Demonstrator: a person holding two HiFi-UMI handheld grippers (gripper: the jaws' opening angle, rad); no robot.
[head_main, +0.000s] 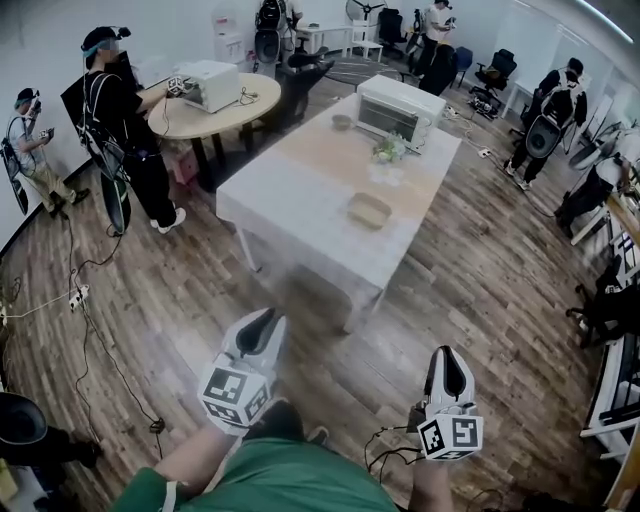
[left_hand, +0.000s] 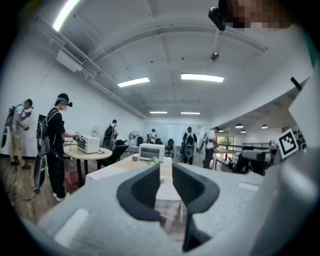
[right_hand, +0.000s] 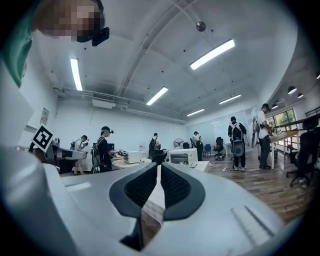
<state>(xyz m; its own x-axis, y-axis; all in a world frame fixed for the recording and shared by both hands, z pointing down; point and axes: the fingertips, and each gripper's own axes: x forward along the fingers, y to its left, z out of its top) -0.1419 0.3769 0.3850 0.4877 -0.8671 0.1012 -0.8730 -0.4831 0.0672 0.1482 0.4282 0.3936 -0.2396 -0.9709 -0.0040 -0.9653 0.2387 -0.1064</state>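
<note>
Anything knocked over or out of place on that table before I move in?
Nothing stands out: toaster oven, bowl, plant and dish sit upright on the white table; left tool and right tool are empty.

A flat tan dish (head_main: 369, 210) lay upright on the long white table (head_main: 290, 190), near the table's front end. A small glass of flowers (head_main: 388, 152) stood past it, around the table's middle.
</note>
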